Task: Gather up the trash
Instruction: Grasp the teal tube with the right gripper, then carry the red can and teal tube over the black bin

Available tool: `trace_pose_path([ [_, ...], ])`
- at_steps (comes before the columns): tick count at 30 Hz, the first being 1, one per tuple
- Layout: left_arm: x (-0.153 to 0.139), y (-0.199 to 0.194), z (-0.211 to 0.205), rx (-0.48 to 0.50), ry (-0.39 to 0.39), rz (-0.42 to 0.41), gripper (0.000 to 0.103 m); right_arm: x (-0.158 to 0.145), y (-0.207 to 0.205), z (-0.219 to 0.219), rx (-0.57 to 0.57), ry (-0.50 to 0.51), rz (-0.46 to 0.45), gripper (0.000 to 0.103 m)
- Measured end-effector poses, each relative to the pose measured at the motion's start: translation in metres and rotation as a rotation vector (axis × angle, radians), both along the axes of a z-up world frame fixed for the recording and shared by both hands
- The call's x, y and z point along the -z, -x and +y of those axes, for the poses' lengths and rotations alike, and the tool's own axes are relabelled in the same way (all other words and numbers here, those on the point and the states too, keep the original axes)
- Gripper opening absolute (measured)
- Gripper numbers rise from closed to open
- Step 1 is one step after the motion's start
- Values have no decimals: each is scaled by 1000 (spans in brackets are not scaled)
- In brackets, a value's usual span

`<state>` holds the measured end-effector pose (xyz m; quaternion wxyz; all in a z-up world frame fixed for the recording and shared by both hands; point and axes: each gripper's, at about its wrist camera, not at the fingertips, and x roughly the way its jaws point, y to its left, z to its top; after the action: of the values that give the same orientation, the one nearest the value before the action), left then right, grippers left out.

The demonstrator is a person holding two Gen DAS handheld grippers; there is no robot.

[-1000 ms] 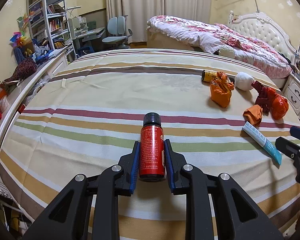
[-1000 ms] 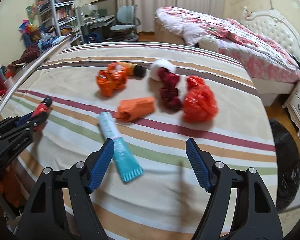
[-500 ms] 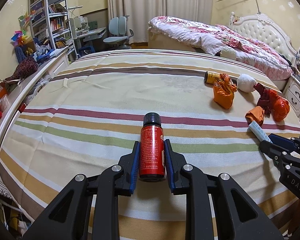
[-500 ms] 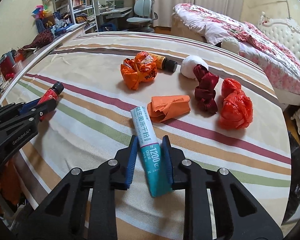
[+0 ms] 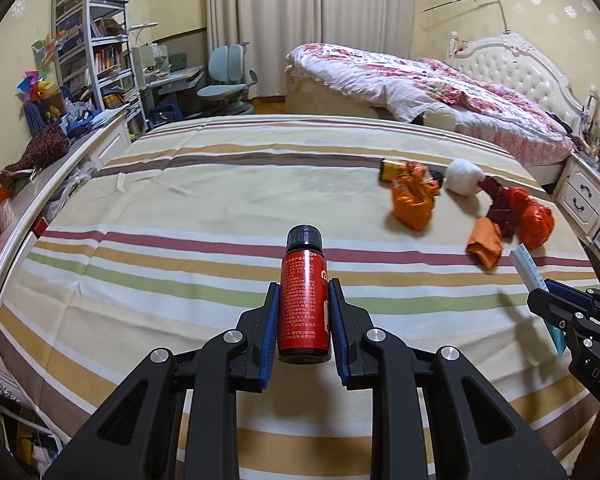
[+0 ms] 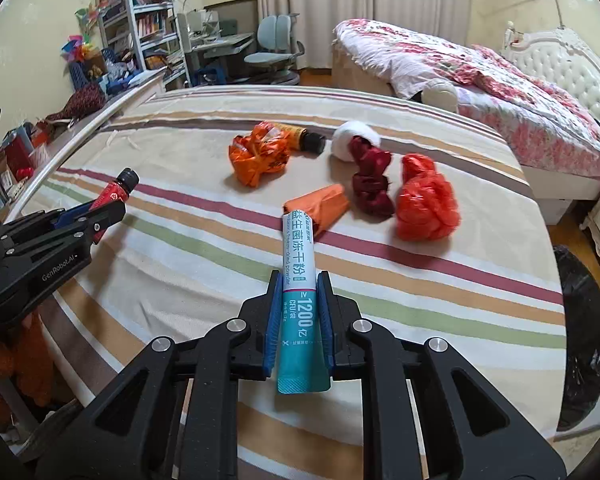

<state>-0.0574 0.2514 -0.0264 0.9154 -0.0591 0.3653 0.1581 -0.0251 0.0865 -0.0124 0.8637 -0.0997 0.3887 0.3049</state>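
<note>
My left gripper (image 5: pixel 303 302) is shut on a small red bottle (image 5: pixel 304 304) with a black cap, held above the striped bed cover (image 5: pixel 180 240). My right gripper (image 6: pixel 299 300) is shut on a white and teal powder sachet (image 6: pixel 299 296), lifted above the cover. Loose trash lies further back: an orange crumpled wrapper (image 6: pixel 260 156) against a yellow bottle (image 6: pixel 306 139), a white ball (image 6: pixel 350 138), a dark red wrapper (image 6: pixel 372 180), a red plastic bag (image 6: pixel 426 200) and an orange folded wrapper (image 6: pixel 320 208). The left gripper with its bottle also shows in the right wrist view (image 6: pixel 112 200).
A black trash bag (image 6: pixel 584 340) sits on the floor off the bed's right edge. A second bed (image 5: pixel 420 84) with a floral quilt stands behind. Shelves (image 5: pixel 92 52), a desk and a chair (image 5: pixel 228 80) are at the back left. A white nightstand (image 5: pixel 588 196) is right.
My right gripper closed on the sachet and has lifted it off the cover. The left gripper keeps holding the red bottle, shifting only slightly.
</note>
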Motion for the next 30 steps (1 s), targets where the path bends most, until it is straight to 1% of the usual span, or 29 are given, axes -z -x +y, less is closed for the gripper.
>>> trace_pose_path([
  [6,-10,-6,-21,49,7,-32,25,-13,-2,-28,66,-34,-28,17],
  [12,-17,-19,-57,139,25,-60,25,-25,-12,-66,163,-56,-65,17],
  [16,-24,-31,-89,216,18,-83,25,-29,-22,-97,244,-65,-84,17],
  [22,-35,-55,-140,326,18,-110,25,-32,-38,-150,392,-52,-125,17],
  [26,-38,-74,-174,395,35,-121,25,-30,-48,-183,485,-40,-148,17],
  [30,-38,-88,-206,458,33,-129,25,-24,-59,-213,564,-25,-158,17],
])
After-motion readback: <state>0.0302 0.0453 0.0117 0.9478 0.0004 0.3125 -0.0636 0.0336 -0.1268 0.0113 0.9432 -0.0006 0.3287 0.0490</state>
